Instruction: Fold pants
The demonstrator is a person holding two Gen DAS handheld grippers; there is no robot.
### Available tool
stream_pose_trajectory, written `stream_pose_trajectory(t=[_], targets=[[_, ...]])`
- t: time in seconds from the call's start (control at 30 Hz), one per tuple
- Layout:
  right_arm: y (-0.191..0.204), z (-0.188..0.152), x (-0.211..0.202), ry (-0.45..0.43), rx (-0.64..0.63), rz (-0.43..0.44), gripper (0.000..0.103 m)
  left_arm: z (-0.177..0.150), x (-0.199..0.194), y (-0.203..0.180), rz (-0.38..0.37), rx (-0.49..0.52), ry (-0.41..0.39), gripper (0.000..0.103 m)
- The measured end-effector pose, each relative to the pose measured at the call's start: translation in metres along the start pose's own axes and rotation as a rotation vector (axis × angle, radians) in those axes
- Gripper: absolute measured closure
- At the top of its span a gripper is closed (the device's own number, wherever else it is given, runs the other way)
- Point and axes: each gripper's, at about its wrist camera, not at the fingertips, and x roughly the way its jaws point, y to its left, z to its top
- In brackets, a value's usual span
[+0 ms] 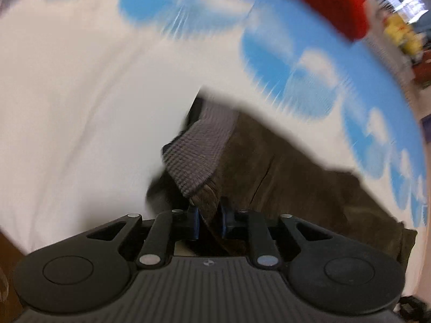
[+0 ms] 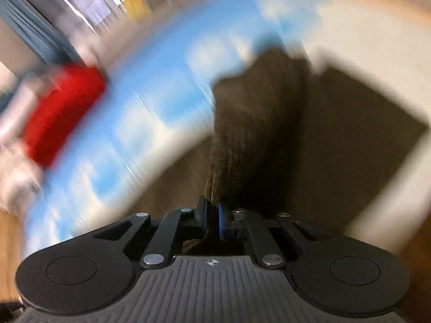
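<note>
Left wrist view: the left gripper point(image 1: 209, 222) is clamped on brown corduroy pants point(image 1: 282, 167) at the grey ribbed waistband point(image 1: 199, 145), above a blurred white and blue sheet point(image 1: 80, 94); right wrist view: the right gripper point(image 2: 212, 222) pinches the pants point(image 2: 250, 123), which hang over the sheet point(image 2: 150, 102) near a red object point(image 2: 62, 113).

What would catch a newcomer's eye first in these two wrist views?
Dark brown pants fill the middle of both views, pinched in the left tongs and the right tongs. Behind them spreads a white sheet with blue patches, heavily blurred. A bright red cloth sits at its far edge.
</note>
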Motion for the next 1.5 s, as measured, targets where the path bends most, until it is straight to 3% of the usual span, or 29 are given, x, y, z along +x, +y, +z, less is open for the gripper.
stream_pose_trajectory(t=[0.07, 0.17, 0.23, 0.3, 0.33, 0.57, 0.63, 0.73, 0.87, 0.97, 1.0, 1.07, 1.1, 1.13, 1.17, 1.23, 1.27, 1.33, 1.37, 1.4, 1.5], targets=[[-0.013, 0.004, 0.008, 0.035, 0.016, -0.001, 0.095, 0.002, 0.003, 0.002, 0.025, -0.001, 0.009, 0.072], [-0.018, 0.018, -0.005, -0.075, -0.051, -0.055, 0.092, 0.005, -0.007, 0.003, 0.055, -0.013, -0.063, 0.053], [-0.031, 0.029, -0.015, -0.136, -0.009, -0.027, 0.089, 0.005, -0.009, 0.006, 0.055, -0.045, -0.075, 0.043], [-0.036, 0.039, -0.019, -0.184, -0.008, -0.026, 0.070, 0.006, -0.008, 0.010, 0.066, -0.079, -0.079, 0.043], [-0.034, 0.045, -0.018, -0.208, -0.042, -0.040, 0.066, 0.010, -0.006, 0.013, 0.077, -0.099, -0.088, 0.040], [0.017, 0.054, 0.022, -0.230, -0.398, -0.091, 0.054, 0.024, -0.016, 0.031, 0.148, -0.227, -0.182, 0.029], [0.033, 0.053, 0.039, -0.214, -0.492, -0.136, 0.047, 0.029, -0.015, 0.033, 0.122, -0.240, -0.181, 0.029], [0.053, 0.049, 0.063, -0.180, -0.616, -0.209, 0.047, 0.034, -0.010, 0.029, 0.089, -0.217, -0.163, 0.028], [0.071, 0.044, 0.088, -0.172, -0.751, -0.331, 0.047, 0.040, 0.001, 0.018, 0.119, -0.136, -0.140, 0.023], [0.071, 0.045, 0.091, -0.198, -0.778, -0.400, 0.055, 0.043, 0.009, 0.011, 0.123, -0.112, -0.133, 0.022], [0.068, 0.049, 0.089, -0.196, -0.761, -0.409, 0.072, 0.043, 0.012, 0.009, 0.123, -0.103, -0.129, 0.022], [0.061, 0.063, 0.069, -0.242, -0.639, -0.370, 0.095, 0.043, 0.016, 0.001, 0.135, -0.068, -0.132, 0.024], [0.056, 0.069, 0.053, -0.308, -0.564, -0.343, 0.096, 0.042, 0.017, -0.002, 0.144, -0.045, -0.139, 0.032], [0.046, 0.075, 0.029, -0.402, -0.466, -0.312, 0.096, 0.041, 0.017, -0.006, 0.148, -0.022, -0.143, 0.054], [0.035, 0.078, 0.007, -0.476, -0.376, -0.278, 0.096, 0.040, 0.017, -0.010, 0.141, -0.001, -0.142, 0.065], [0.003, 0.075, -0.027, -0.562, -0.180, -0.249, 0.096, 0.037, 0.015, -0.019, 0.141, 0.044, -0.150, 0.076], [-0.016, 0.072, -0.034, -0.547, -0.084, -0.271, 0.096, 0.035, 0.014, -0.022, 0.134, 0.065, -0.154, 0.077], [-0.059, 0.066, -0.027, -0.401, 0.092, -0.284, 0.096, 0.031, 0.012, -0.028, 0.140, 0.108, -0.160, 0.079], [-0.081, 0.062, -0.023, -0.343, 0.179, -0.304, 0.103, 0.029, 0.013, -0.029, 0.157, 0.125, -0.157, 0.079], [-0.098, 0.060, -0.021, -0.313, 0.242, -0.307, 0.103, 0.027, 0.014, -0.029, 0.169, 0.134, -0.149, 0.079], [-0.135, 0.061, -0.022, -0.294, 0.335, -0.184, 0.099, 0.027, 0.013, -0.018, 0.154, 0.091, -0.136, 0.074]])
